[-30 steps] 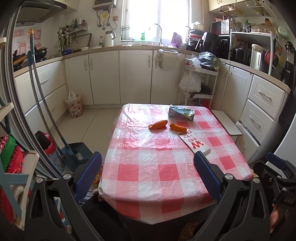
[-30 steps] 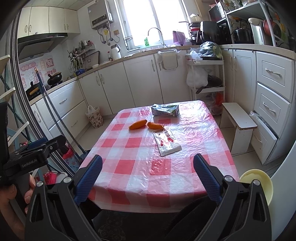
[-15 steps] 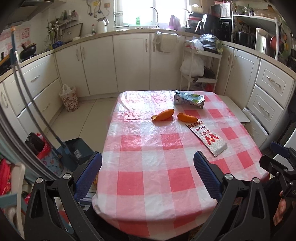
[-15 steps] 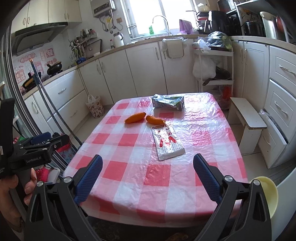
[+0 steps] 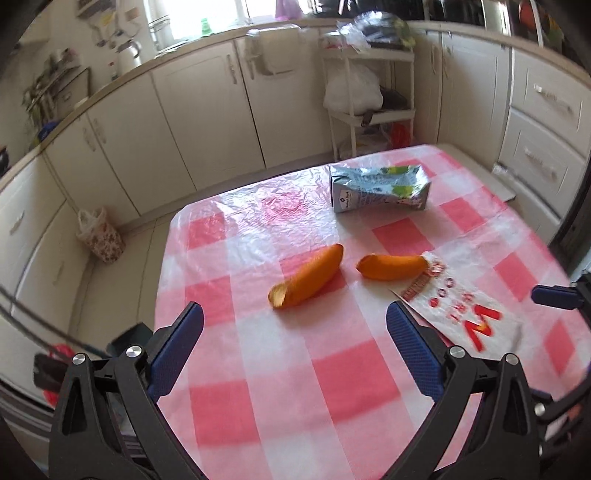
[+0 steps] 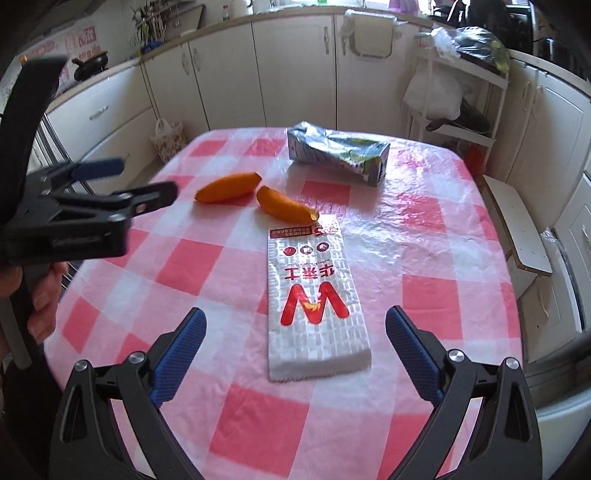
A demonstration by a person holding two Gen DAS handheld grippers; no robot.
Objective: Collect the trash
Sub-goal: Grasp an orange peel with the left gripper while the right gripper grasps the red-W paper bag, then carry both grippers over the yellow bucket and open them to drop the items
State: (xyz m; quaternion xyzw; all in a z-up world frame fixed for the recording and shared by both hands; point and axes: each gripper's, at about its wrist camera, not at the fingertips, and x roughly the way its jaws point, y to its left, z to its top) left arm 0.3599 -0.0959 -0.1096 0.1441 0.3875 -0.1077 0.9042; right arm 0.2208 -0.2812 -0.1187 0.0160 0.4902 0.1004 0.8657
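While both hover above the near edge of the pink-checked plastic-covered surface [image 6: 424, 236], left gripper [image 5: 293, 339] and right gripper [image 6: 295, 347] gape wide, empty. Flat white paper wrapper with red W [image 6: 314, 295] lies ahead of right gripper; two orange peel pieces [image 5: 306, 282] and crumpled silver-blue carton [image 5: 380, 188] lie beyond, mid-surface, apart.

Cream kitchen cabinets [image 5: 207, 110], tiled floor [image 5: 122, 266], sunlit window [image 5: 199, 11].

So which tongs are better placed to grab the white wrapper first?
Right. The right tongs are open and the white wrapper lies straight between them; the left tongs face the orange peels instead.
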